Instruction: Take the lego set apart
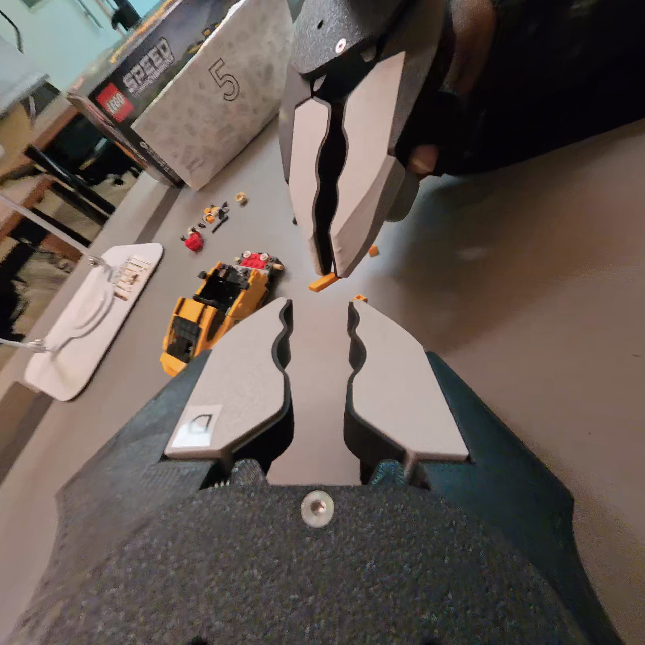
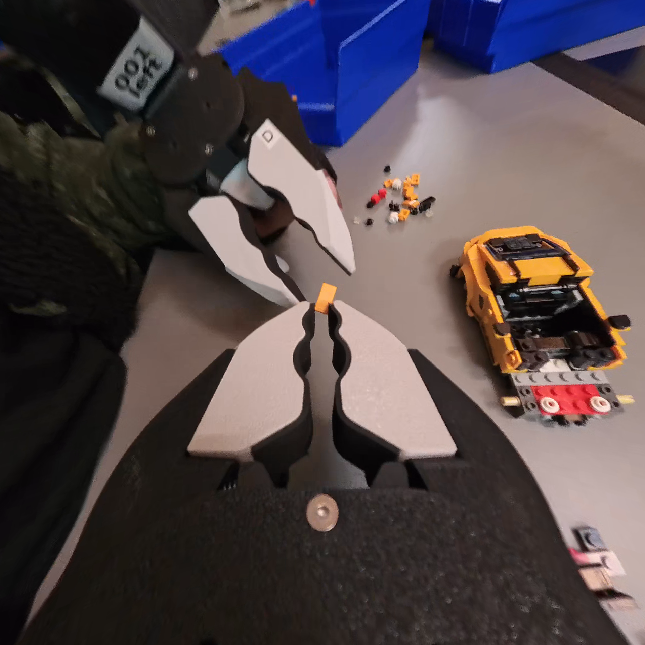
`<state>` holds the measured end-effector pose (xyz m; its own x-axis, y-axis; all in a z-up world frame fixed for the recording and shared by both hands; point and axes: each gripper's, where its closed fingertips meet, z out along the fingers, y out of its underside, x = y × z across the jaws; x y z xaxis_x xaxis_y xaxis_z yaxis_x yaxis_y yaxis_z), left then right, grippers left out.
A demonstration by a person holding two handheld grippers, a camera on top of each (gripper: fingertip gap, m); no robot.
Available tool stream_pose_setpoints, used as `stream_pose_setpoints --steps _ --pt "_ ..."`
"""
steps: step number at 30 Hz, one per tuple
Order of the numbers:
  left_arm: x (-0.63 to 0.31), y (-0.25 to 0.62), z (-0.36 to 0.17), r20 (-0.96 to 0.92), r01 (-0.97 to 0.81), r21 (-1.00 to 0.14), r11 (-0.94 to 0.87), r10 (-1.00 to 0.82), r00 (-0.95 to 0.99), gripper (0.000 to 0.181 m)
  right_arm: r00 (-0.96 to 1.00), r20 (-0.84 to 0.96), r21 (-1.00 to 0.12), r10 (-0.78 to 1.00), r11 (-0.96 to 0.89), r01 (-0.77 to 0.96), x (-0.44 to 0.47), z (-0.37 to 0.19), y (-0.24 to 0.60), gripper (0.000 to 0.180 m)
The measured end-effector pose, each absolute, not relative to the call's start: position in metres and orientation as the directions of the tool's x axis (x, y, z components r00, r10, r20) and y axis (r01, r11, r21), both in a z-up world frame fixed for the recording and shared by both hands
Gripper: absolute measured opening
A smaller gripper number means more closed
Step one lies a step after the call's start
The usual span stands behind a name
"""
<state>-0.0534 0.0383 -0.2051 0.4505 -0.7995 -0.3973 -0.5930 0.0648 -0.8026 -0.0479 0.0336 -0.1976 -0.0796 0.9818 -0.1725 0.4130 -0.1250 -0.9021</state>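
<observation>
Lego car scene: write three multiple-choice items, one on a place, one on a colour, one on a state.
1. Where is the pile of loose bits?
A. on the table beyond the car
B. inside the car
C. in a blue bin

2. What colour is the piece in the right claw?
A. red
B. orange
C. white

3. How is the left claw?
A. shut on the car
B. shut on a brick
C. open, empty

Answers: 1 A, the bits lie on bare table; 2 B, orange shows at the tips; 3 C, table shows between its fingers.

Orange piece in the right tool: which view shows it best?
Right wrist view: the orange piece sits centred between the right tool's tips, sharp. Left wrist view shows it smaller, poking out below that tool.
</observation>
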Motion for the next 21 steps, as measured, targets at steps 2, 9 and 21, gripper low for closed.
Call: stream_pose_setpoints --steps 2,9,21 --pt "-0.053 0.041 -0.200 -0.462 -0.624 -0.776 0.091 -0.756 0.464 0.029 -0.099 -0.220 -0.914 0.970 -0.170 0.370 -0.050 -0.191 0.033 0.007" --pt "-0.048 0.040 -0.179 -0.591 -0.690 -0.712 0.127 -0.638 0.493 0.026 -0.165 -0.243 -0.943 0.956 -0.193 0.270 -0.051 -0.176 0.033 0.007" --pt "-0.040 0.034 -0.171 -0.560 -0.611 -0.771 0.179 -0.647 0.518 0.021 -0.238 -0.321 -0.937 0.917 -0.270 0.222 -0.050 -0.169 0.025 0.007"
